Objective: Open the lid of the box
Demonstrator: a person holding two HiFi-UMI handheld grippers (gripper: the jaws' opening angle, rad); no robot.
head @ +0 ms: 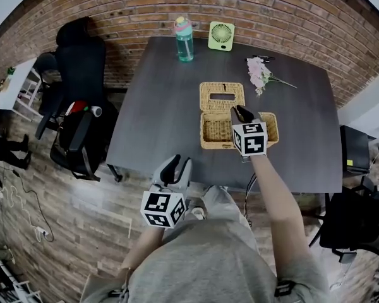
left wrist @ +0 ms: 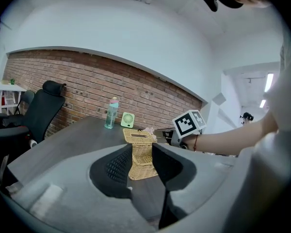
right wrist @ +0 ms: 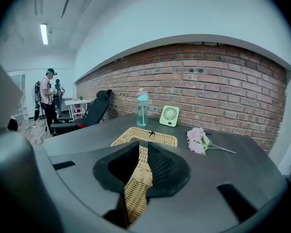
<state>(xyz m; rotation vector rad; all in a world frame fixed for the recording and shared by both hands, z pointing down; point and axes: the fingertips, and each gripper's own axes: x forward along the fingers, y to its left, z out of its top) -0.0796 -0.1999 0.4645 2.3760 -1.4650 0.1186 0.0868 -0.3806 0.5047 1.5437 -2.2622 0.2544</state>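
Far to the left of the wicker box (head: 210,145), off the table (head: 158,100), a black office chair (head: 79,74) stands against the brick wall. Nearer me and down-left of the box, the left gripper (head: 177,164) hangs past the table's near edge, in front of the person's lap. Its own view shows the left gripper (left wrist: 141,150) with its two dark jaws spread wide. Nothing lies between them, and the box (left wrist: 141,166) only shows through the gap from well beyond.

Behind the box and a little to its left, a teal water bottle (head: 184,40) stands upright by the wall, with a small green fan (head: 221,35) just to its right.

The box sits around the middle of the table, open. Its lid (head: 221,96) is thrown back flat on the tabletop, on the wall side of the box and joined to it along the back edge. The inside of the box looks empty.

The right gripper (head: 241,113) is held over the right half of the box, its tips above the line where the lid meets the body. From its own view the right gripper (right wrist: 143,152) has its jaws parted by only a narrow slit. Wicker shows through that slit from below, but the pads pinch nothing.

Behind the box and to its right, a small bunch of pink flowers (head: 259,74) lies on the table, well apart from the lid.
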